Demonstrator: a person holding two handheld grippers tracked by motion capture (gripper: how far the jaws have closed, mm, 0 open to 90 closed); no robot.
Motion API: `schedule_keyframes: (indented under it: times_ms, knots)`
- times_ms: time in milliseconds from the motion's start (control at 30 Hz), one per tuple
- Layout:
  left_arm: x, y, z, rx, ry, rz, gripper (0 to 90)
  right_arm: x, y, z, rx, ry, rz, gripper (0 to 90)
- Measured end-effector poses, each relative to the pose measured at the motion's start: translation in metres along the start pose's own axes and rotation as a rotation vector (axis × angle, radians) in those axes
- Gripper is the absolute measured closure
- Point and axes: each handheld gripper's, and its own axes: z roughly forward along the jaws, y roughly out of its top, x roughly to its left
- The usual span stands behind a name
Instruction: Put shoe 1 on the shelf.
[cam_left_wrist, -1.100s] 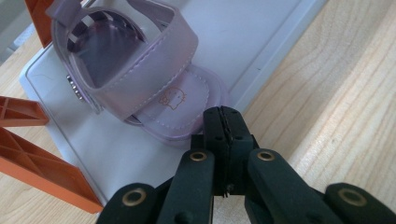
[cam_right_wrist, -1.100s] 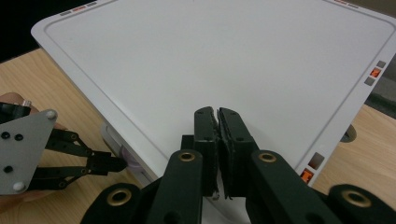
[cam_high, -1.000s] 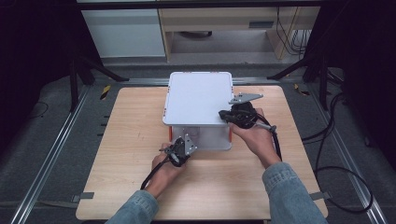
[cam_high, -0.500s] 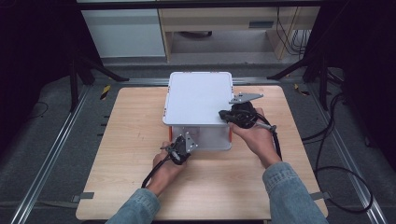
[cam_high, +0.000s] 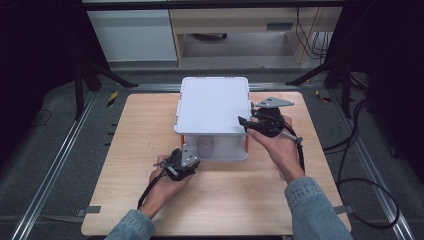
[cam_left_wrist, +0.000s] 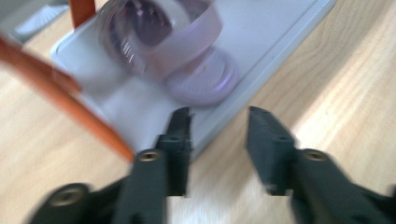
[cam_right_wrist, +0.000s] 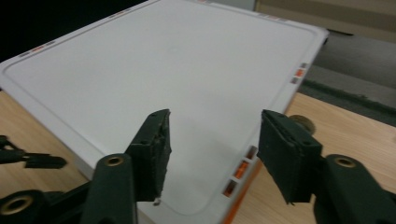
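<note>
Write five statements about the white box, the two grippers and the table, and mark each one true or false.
1. The white box stands on the wooden table. True.
2. The box's lid is off and lies beside the box. False: the lid sits flat on top of it.
3. The left gripper is open, aimed low at the box's near side. True.
4. The right gripper is shut on an orange latch. False: it is open at the lid's right edge, holding nothing.
5. A pale purple round object shows through the box's clear wall. True.
</note>
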Motion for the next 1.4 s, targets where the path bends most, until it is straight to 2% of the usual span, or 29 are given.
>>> schedule_keyframes:
  times_ms: [33,67,100,133,167,233,267,333,367,400,433,500,533,567,633,667,767,800,967,1067,1167,1200,1267,1333,1367,1400]
  knots:
    - [0.007,-0.007,-0.009,-0.007,0.015,-0.029,48.5,-0.003,0.000,-0.004,-0.006,-0.019,0.010,38.0]
    - [0.007,-0.007,-0.009,-0.007,0.015,-0.029,43.8,-0.003,0.000,-0.004,-0.006,-0.019,0.010,38.0]
    - [0.017,-0.014,-0.018,-0.005,0.057,-0.069,38.0,-0.009,-0.002,-0.012,-0.025,-0.048,0.038,34.0]
    - [0.017,-0.014,-0.018,-0.005,0.057,-0.069,34.8,-0.009,-0.002,-0.012,-0.025,-0.048,0.038,34.0]
    - [0.023,-0.018,-0.022,-0.012,0.074,-0.077,34.8,-0.013,-0.003,-0.016,-0.032,-0.066,0.046,32.5]
    - [0.037,-0.029,-0.029,-0.011,0.108,-0.126,26.1,-0.023,-0.008,-0.029,-0.055,-0.107,0.066,28.9]
    - [0.044,-0.036,-0.032,-0.012,0.122,-0.153,26.1,-0.023,-0.008,-0.029,-0.055,-0.107,0.066,28.9]
    - [0.059,-0.049,-0.037,0.001,0.151,-0.203,21.4,-0.034,-0.014,-0.044,-0.086,-0.134,0.093,28.5]
    - [0.072,-0.059,-0.041,0.018,0.160,-0.236,22.2,-0.038,-0.016,-0.049,-0.098,-0.142,0.101,29.7]
    - [0.072,-0.059,-0.041,0.018,0.160,-0.236,23.3,-0.038,-0.016,-0.049,-0.098,-0.142,0.101,29.7]
    - [0.077,-0.063,-0.043,0.038,0.180,-0.230,22.5,-0.044,-0.021,-0.058,-0.114,-0.160,0.111,33.5]
    - [0.084,-0.072,-0.046,0.063,0.209,-0.222,20.6,-0.049,-0.028,-0.065,-0.106,-0.171,0.112,36.1]
    - [0.087,-0.075,-0.046,0.071,0.207,-0.232,20.6,-0.049,-0.028,-0.065,-0.106,-0.171,0.112,36.1]
    - [0.092,-0.080,-0.046,0.080,0.185,-0.262,16.5,-0.052,-0.037,-0.068,-0.089,-0.176,0.106,40.8]
    - [0.093,-0.082,-0.045,0.084,0.180,-0.270,14.3,-0.054,-0.042,-0.069,-0.077,-0.183,0.101,42.8]
    - [0.094,-0.084,-0.045,0.085,0.183,-0.284,13.7,-0.056,-0.053,-0.070,-0.062,-0.179,0.110,47.3]
    - [0.095,-0.086,-0.044,0.090,0.185,-0.297,13.1,-0.057,-0.065,-0.071,-0.040,-0.184,0.110,51.9]
    - [0.094,-0.088,-0.044,0.090,0.187,-0.301,13.0,-0.055,-0.077,-0.070,-0.019,-0.180,0.106,56.0]
    - [0.094,-0.089,-0.045,0.084,0.182,-0.317,13.4,-0.050,-0.103,-0.070,0.032,-0.164,0.098,63.1]
    - [0.094,-0.088,-0.046,0.074,0.184,-0.319,14.0,-0.049,-0.111,-0.069,0.049,-0.160,0.097,65.4]
    - [0.093,-0.089,-0.044,0.091,0.173,-0.312,15.3,-0.046,-0.123,-0.064,0.096,-0.152,0.102,67.0]
    - [0.093,-0.089,-0.044,0.091,0.173,-0.312,15.3,-0.046,-0.123,-0.064,0.096,-0.152,0.102,67.0]
    - [0.093,-0.089,-0.044,0.092,0.174,-0.311,15.6,-0.044,-0.133,-0.057,0.141,-0.154,0.109,66.5]
    - [0.093,-0.089,-0.044,0.090,0.175,-0.314,15.8,-0.043,-0.136,-0.055,0.151,-0.160,0.118,65.8]
    - [0.094,-0.089,-0.044,0.091,0.175,-0.315,16.3,-0.043,-0.142,-0.050,0.189,-0.172,0.138,61.1]
    - [0.094,-0.089,-0.044,0.093,0.174,-0.314,16.3,-0.043,-0.142,-0.050,0.189,-0.172,0.138,61.1]
